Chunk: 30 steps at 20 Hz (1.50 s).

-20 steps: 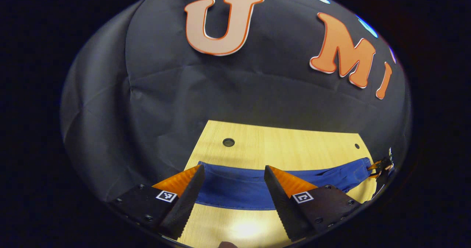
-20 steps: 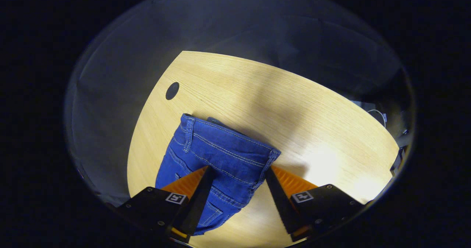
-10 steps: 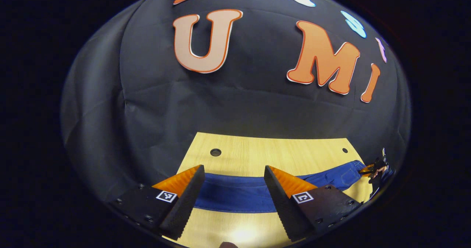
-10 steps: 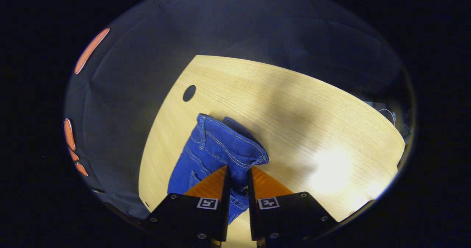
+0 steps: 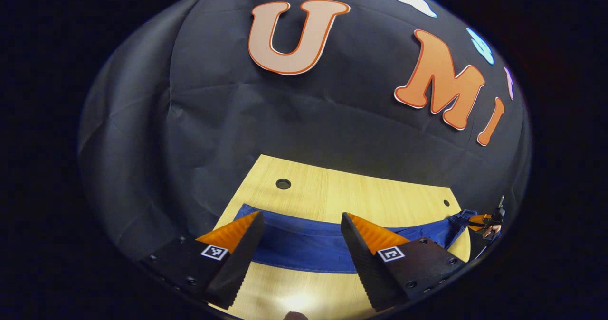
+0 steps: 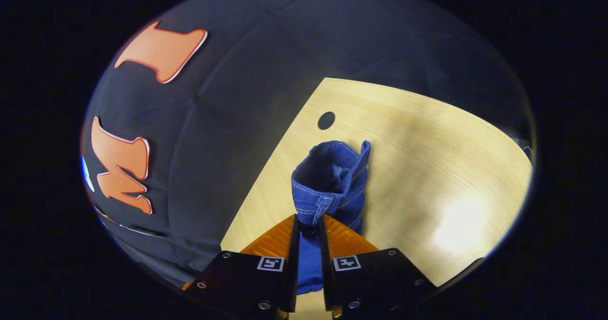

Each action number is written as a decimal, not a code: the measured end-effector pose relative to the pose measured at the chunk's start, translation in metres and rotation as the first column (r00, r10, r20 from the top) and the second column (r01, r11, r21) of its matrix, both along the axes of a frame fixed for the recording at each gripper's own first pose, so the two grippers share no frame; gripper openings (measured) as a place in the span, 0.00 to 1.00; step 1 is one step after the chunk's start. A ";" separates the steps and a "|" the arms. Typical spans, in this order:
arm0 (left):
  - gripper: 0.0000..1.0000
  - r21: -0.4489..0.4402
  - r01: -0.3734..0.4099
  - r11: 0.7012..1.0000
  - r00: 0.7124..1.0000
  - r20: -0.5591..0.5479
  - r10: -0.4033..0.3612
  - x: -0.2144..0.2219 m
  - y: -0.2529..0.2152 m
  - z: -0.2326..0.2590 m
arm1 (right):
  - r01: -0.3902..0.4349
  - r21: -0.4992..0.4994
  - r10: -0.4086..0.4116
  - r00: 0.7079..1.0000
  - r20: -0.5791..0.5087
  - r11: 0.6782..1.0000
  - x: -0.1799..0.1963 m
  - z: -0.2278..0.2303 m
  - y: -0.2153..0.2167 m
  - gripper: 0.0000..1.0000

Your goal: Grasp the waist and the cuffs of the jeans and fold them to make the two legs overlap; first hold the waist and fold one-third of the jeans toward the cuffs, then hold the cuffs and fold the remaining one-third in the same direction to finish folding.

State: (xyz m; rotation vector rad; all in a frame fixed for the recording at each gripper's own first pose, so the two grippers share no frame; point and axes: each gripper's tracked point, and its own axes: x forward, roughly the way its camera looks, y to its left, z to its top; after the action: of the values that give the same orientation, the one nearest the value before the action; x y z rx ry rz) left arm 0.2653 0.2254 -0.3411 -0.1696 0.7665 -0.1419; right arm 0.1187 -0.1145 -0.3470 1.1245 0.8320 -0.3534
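Blue jeans [image 5: 304, 246] lie stretched across the light wooden table [image 5: 332, 192] in the left gripper view. Their cuff end [image 5: 244, 210] is at the left. My left gripper [image 5: 301, 215] hovers open over the leg part near that end, with the cloth showing between its fingers. At the far right of that view the right gripper [image 5: 484, 220] holds the other end. In the right gripper view my right gripper [image 6: 307, 218] is shut on the waistband [image 6: 316, 206]. The waist [image 6: 332, 177] is raised off the table [image 6: 427, 158] and gapes open.
A round cable hole [image 5: 283, 184] and a smaller hole [image 5: 446, 202] mark the table's far edge, close to the black cloth wall. The same kind of hole [image 6: 326, 120] lies just beyond the lifted waist. Bare wood stretches to the right of the waist.
My right gripper went from open around the waist to shut on it, then lifted and turned it so the waist opening faces the camera. The left gripper stayed open and shifted slightly.
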 end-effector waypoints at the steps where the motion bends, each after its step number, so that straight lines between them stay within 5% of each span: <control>1: 0.98 -0.002 0.001 1.000 1.000 -0.003 -0.001 -0.001 0.000 -0.003 | -0.020 -0.012 0.020 1.000 -0.011 1.000 0.002 -0.004 0.007 0.24; 5: 0.98 -0.031 -0.005 1.000 1.000 -0.013 0.004 -0.003 0.004 -0.011 | -0.026 0.017 0.026 0.999 -0.040 1.000 0.006 -0.011 0.024 0.24; 6: 0.98 -0.036 -0.012 0.999 1.000 -0.016 0.012 -0.003 0.007 -0.013 | -0.034 0.004 0.034 0.999 -0.026 0.999 0.008 -0.009 0.026 0.16; 7: 0.98 -0.041 -0.017 0.999 1.000 -0.021 0.017 -0.004 0.009 -0.016 | -0.052 -0.008 0.052 0.999 -0.014 0.999 0.007 -0.007 0.030 0.23; 10: 0.98 -0.045 -0.031 0.999 0.999 -0.044 0.029 -0.007 0.016 -0.028 | -0.119 0.028 0.118 0.993 0.022 0.992 0.016 0.004 0.066 0.21; 12: 0.98 -0.045 -0.035 0.998 0.998 -0.054 0.032 -0.008 0.017 -0.036 | -0.172 -0.055 0.169 0.984 -0.054 0.984 0.008 -0.026 0.092 0.19; 14: 0.98 -0.061 -0.030 0.998 0.998 -0.063 0.026 -0.009 0.014 -0.039 | -0.181 -0.110 0.171 0.981 -0.093 0.977 0.002 -0.037 0.066 0.05; 19: 0.98 -0.018 -0.038 0.999 0.996 -0.077 0.036 -0.015 0.019 -0.049 | -0.051 -0.180 -0.008 0.950 -0.313 0.982 -0.035 -0.070 -0.027 0.04; 22: 0.98 -0.014 -0.045 0.999 0.995 -0.090 0.043 -0.021 0.016 -0.053 | 0.066 -0.060 -0.082 0.946 -0.313 0.996 -0.043 -0.078 -0.054 0.59; 24: 0.98 -0.003 -0.043 0.999 0.994 -0.099 0.042 -0.025 0.012 -0.056 | 0.107 -0.073 -0.125 0.929 -0.347 0.992 -0.050 -0.090 -0.066 0.95; 27: 0.98 0.019 -0.045 0.999 0.993 -0.108 0.047 -0.028 0.010 -0.056 | 0.091 -0.085 -0.119 0.899 -0.422 0.992 -0.063 -0.120 -0.079 0.98; 30: 0.98 0.040 -0.050 0.998 0.992 -0.117 0.055 -0.032 0.009 -0.055 | 0.091 -0.088 -0.120 0.898 -0.423 0.992 -0.049 -0.131 -0.083 0.99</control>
State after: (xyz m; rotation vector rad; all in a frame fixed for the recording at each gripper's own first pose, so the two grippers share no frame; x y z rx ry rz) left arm 0.2332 0.2345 -0.3960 -0.1641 0.8815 -0.0679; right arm 0.0698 -0.1973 -0.4785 1.0457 1.1375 -0.7331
